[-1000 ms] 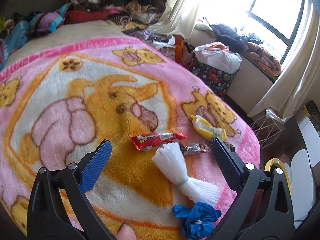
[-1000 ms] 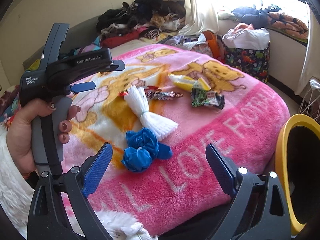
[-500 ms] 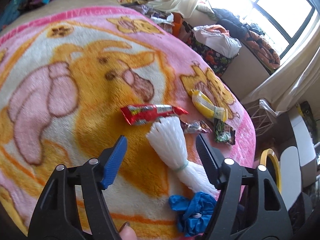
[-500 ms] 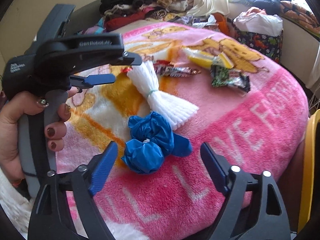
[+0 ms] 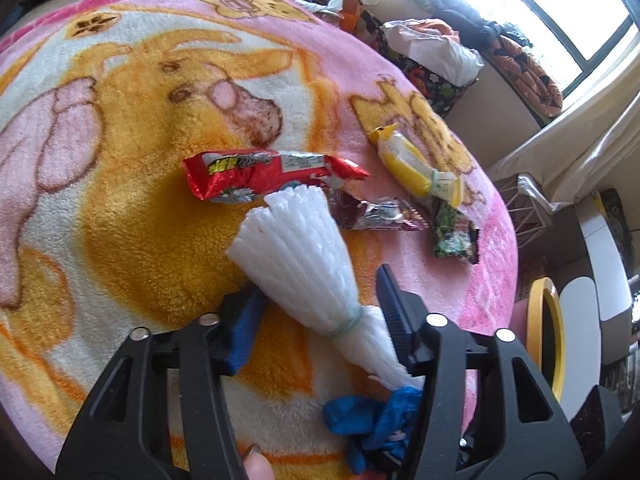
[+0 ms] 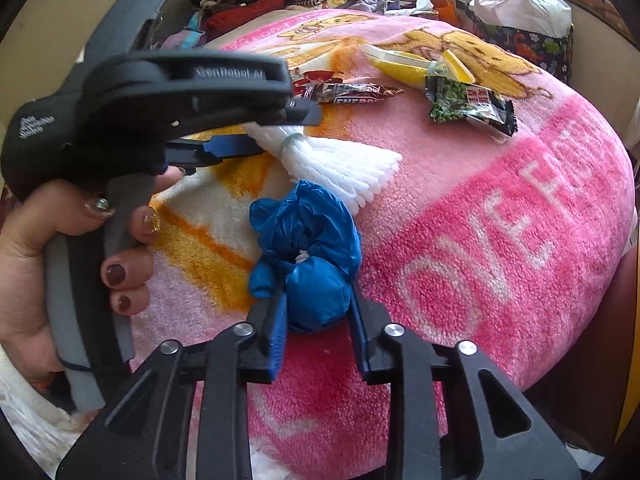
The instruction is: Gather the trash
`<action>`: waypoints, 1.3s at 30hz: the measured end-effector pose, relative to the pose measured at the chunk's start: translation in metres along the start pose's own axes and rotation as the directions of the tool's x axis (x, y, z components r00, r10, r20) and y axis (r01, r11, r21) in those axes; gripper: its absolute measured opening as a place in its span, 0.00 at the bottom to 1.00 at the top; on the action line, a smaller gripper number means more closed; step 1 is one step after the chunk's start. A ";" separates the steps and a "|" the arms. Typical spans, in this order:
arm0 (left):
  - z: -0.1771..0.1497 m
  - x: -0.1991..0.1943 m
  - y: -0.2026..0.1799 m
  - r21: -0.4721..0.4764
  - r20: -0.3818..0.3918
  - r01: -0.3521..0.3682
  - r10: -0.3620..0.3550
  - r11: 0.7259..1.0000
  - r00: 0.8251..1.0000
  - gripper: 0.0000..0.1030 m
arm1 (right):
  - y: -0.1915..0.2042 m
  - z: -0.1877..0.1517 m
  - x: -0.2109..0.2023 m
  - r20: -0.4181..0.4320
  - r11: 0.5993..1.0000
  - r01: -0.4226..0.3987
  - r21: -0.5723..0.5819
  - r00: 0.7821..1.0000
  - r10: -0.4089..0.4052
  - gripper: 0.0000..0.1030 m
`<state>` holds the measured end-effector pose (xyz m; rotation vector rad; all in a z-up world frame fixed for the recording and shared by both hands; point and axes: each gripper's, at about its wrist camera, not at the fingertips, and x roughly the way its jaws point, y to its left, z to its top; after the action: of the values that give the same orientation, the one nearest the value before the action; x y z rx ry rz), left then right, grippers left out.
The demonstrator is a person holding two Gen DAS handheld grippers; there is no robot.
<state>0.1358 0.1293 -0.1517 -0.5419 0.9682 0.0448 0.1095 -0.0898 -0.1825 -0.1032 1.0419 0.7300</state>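
Closing right tool (image 6: 316,316) pinching blue bag (image 6: 308,248), left tool (image 5: 316,316) closing around white foam net (image 5: 296,256), contact seemingly unclear

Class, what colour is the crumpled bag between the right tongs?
Blue bag; clearest in the right wrist view.

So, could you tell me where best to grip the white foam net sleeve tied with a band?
Grip the white foam net sleeve at its banded waist, the narrowest part, straddling it from above as the left gripper does; both ends fan out wide.

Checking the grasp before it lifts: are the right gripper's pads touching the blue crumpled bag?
Touching. The right wrist view shows both pads of the closing right gripper pressed against the sides of the blue crumpled bag.
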 end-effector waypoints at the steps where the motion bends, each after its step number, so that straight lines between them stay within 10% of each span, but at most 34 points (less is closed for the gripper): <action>1: -0.001 0.001 0.001 -0.004 -0.001 -0.002 0.002 1.000 1.000 0.38 | 0.000 -0.001 -0.001 0.002 1.000 -0.003 0.005 1.000 0.003 0.22; 12: -0.003 -0.010 0.006 -0.013 0.008 0.021 -0.021 1.000 1.000 0.16 | -0.008 -0.009 -0.019 0.035 0.999 -0.016 0.049 0.999 0.014 0.17; 39: 0.005 -0.067 -0.051 0.126 0.149 0.072 -0.091 0.989 0.985 0.15 | -0.047 -0.011 -0.080 0.203 0.991 0.041 0.125 0.977 -0.066 0.15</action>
<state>0.1150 0.1006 -0.0750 -0.4594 0.7915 -0.0445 0.1054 -0.1699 -0.1348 0.0479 0.8777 0.6134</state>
